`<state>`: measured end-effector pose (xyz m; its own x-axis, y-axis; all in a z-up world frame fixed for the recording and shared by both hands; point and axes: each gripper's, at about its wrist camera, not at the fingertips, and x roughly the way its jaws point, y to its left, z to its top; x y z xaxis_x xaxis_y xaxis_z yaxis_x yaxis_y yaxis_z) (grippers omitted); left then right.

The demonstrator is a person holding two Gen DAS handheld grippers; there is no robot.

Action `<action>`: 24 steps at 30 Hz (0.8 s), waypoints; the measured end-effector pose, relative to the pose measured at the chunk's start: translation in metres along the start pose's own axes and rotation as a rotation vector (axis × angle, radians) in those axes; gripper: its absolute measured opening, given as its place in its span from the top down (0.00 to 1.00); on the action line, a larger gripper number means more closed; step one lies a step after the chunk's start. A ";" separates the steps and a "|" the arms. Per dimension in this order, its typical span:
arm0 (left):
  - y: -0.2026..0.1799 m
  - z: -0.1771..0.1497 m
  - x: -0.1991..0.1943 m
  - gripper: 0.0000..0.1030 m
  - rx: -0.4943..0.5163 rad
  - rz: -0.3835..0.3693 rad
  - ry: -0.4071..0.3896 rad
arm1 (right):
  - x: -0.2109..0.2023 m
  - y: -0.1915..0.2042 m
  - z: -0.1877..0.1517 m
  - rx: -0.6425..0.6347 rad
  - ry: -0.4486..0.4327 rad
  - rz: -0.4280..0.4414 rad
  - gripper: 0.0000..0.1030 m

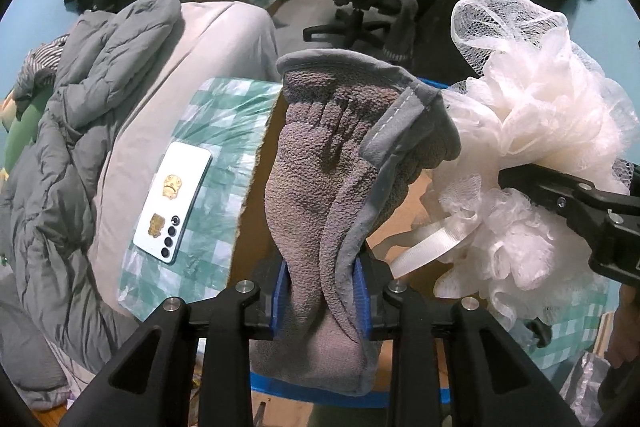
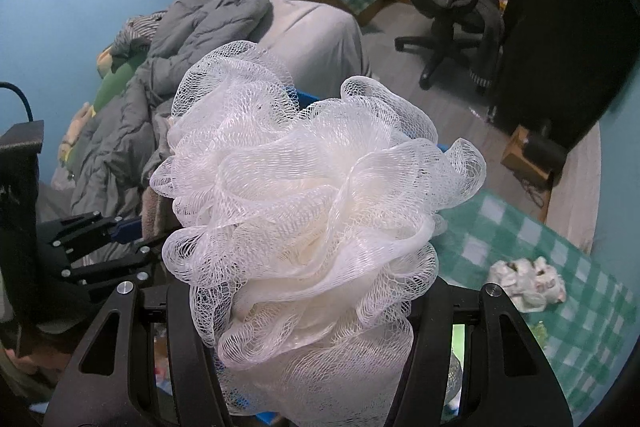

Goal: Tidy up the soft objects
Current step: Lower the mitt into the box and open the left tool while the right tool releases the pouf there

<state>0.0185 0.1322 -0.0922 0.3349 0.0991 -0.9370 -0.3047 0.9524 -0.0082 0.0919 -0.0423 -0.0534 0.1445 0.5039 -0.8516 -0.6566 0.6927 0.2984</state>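
Two soft things carried over a cluttered bed

The bed [image 1: 224, 39] with its checkered cloth [image 1: 224, 131] lies below; a phone [image 1: 173, 201] rests on that cloth. The right gripper [image 2: 312, 339] is clenched on the white mesh pouf [image 2: 312, 187], and the left gripper [image 1: 324, 291] squeezes the grey cloth [image 1: 340, 155] between its blue fingers [image 1: 280, 291]. Pouf and cloth touch, so the mesh could snag the cloth. The cloth is pinched by its lower folds only and may slip.
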 end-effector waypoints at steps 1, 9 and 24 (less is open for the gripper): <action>0.002 0.000 0.003 0.71 0.002 0.003 0.008 | 0.004 0.001 0.001 0.006 0.005 0.004 0.43; 0.012 -0.001 0.017 0.54 0.006 0.034 0.044 | 0.022 0.015 0.001 0.001 0.050 -0.035 0.29; 0.001 -0.001 -0.017 0.23 0.058 0.061 -0.018 | -0.007 0.004 -0.001 0.039 -0.015 -0.088 0.19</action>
<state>0.0113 0.1310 -0.0772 0.3331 0.1621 -0.9289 -0.2732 0.9595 0.0694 0.0875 -0.0431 -0.0461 0.2120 0.4477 -0.8687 -0.6118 0.7540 0.2393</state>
